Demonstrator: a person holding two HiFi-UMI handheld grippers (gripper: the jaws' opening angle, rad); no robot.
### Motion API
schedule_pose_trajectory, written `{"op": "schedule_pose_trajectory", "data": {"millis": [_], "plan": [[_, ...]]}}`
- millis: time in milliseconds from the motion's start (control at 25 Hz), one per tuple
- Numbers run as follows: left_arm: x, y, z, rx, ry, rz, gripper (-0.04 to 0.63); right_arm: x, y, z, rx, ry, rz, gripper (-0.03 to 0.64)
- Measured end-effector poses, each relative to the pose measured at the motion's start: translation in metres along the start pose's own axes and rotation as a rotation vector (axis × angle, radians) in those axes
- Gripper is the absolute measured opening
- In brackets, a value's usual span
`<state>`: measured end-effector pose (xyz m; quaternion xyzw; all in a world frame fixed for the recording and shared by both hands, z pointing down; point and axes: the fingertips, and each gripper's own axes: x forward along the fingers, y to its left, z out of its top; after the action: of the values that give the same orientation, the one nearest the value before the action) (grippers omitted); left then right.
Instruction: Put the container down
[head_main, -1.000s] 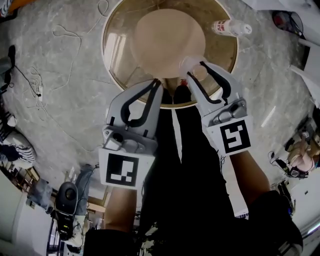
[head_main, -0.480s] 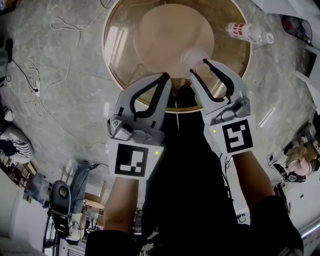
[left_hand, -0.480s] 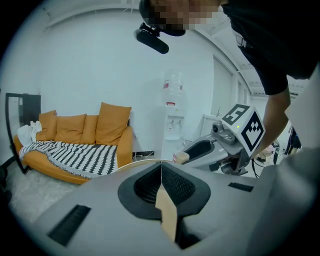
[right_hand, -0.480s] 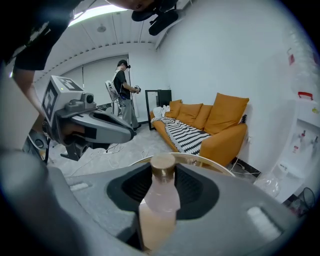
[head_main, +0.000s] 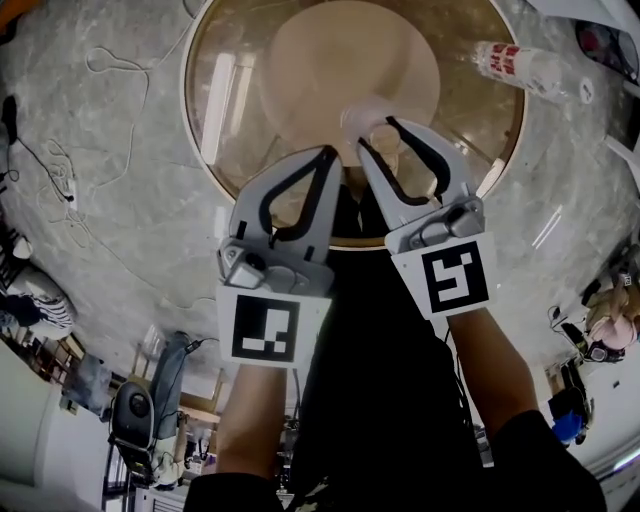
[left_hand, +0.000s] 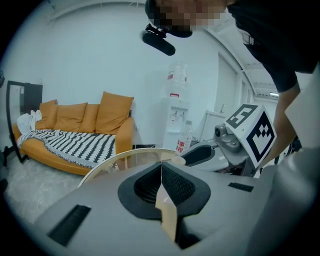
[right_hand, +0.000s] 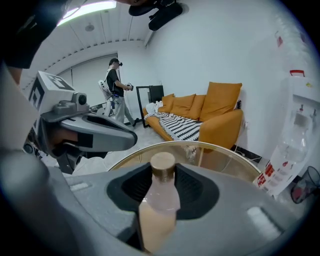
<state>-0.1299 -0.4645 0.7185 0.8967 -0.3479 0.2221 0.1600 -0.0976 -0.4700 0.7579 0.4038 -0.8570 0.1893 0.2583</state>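
Right tongs (head_main: 381, 130) (right_hand: 161, 186) are set fairly wide and clamped on the small bottle (head_main: 372, 118) (right_hand: 158, 202). It has pale milky contents and a tan cap, and the black pads press on both sides of its neck and shoulder. It sits upright in the grip, over the near half of the round glass worktop (head_main: 235, 95). Whether its base touches the glass, I cannot tell. Left tongs (head_main: 327, 155) (left_hand: 161, 172) are narrow, pads pressed together, hanging just left of the right pair over the worktop's near rim. A clear water bottle (head_main: 525, 68) with a red label stands at the far right of the worktop. Compared with a second ago, both tongs now reach farther in over the glass. The small bottle has gone from just inside the near rim towards the middle, with the grip no wider and no tighter.
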Motion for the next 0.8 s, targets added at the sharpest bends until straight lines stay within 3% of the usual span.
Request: {"op": "schedule_pose_trajectory", "data": {"millis": [440, 800], "plan": [[0.019, 0.019, -0.041, -0.045, -0.025, 0.046, 0.015, 0.043, -0.008, -0.032, -0.055, 0.016, 0.000, 0.133], [0.030, 0.024, -0.052, -0.046, -0.015, 0.032, 0.015, 0.058, -0.011, -0.041, -0.088, 0.023, 0.017, 0.135]]}}
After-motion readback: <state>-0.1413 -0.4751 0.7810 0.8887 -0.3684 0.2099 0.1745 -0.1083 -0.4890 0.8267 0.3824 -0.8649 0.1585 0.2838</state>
